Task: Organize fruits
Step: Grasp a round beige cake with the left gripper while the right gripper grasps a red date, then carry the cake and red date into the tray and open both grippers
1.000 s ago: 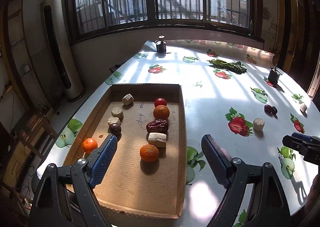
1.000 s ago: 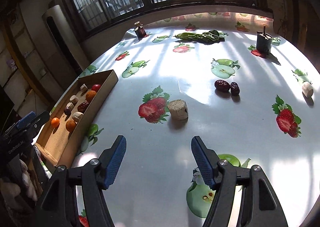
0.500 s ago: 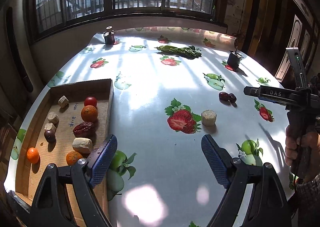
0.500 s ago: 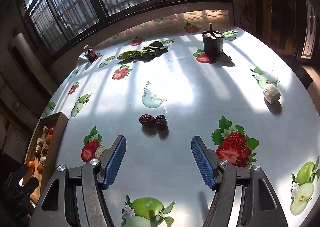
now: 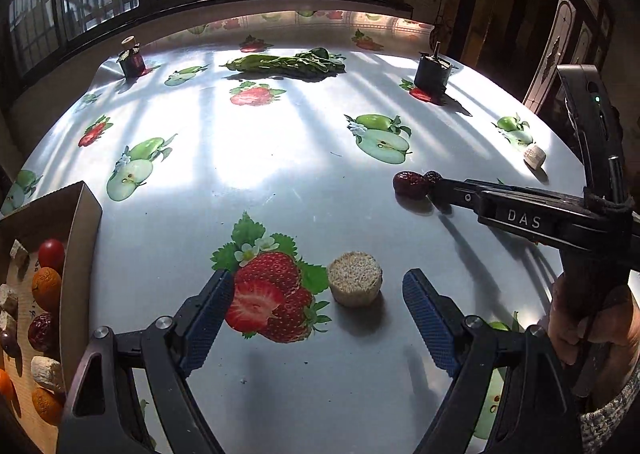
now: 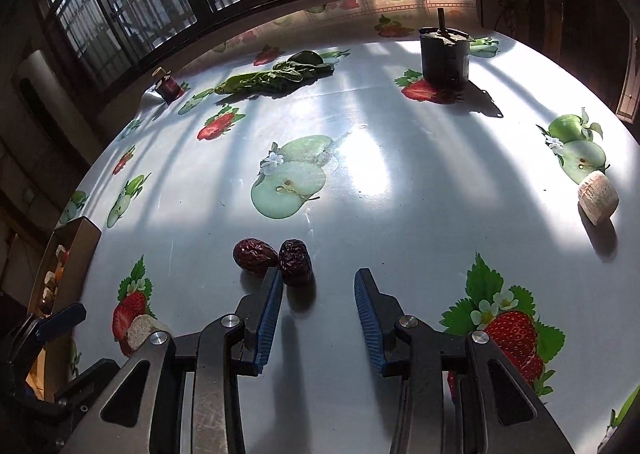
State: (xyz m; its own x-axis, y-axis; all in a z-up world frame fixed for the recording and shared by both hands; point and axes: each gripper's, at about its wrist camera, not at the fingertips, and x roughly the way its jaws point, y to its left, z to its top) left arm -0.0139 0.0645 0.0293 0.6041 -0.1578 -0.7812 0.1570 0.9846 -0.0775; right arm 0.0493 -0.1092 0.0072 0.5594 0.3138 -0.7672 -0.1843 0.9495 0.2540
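1. Red dates, two: the left date [image 6: 255, 255] and the right date [image 6: 295, 261] lie side by side, touching, on the worktop [image 6: 400, 182], just at the tips of the right tongs [image 6: 318, 318]. The left blue pad [image 6: 270, 314] sits against the near side of the pair; the right date lies just inside the gap at 11 o'clock.
2. Right tongs: spread open, holding nothing. In the left wrist view they reach in from 3 o'clock, with a hand [image 5: 592, 318] on the grip.
3. Round beige cake slice [image 5: 354, 283]: stands flat on the worktop, between the pads of the left tongs [image 5: 318, 318], nearer the right pad, touching neither. It adjoins a printed strawberry.
4. Left tongs: wide open, empty, low over the worktop.
5. Cardboard tray [image 5: 82, 238]: at 9 o'clock in the left wrist view. Contents seen: a cherry tomato [image 5: 51, 251], an orange [image 5: 47, 287], a red date [image 5: 42, 332], several pale cake pieces, further oranges at the edge.
6. Second beige slice [image 6: 598, 196]: on its side at 3 o'clock in the right wrist view, beside a printed apple, well apart from the dates.
7. Leafy greens [image 6: 276, 74]: at 12 o'clock, far side of the worktop.
8. Dark cup [image 6: 445, 56]: at 1 o'clock, with a stick standing in it.
9. Small jar [image 6: 167, 84]: at 11 o'clock, near the window.
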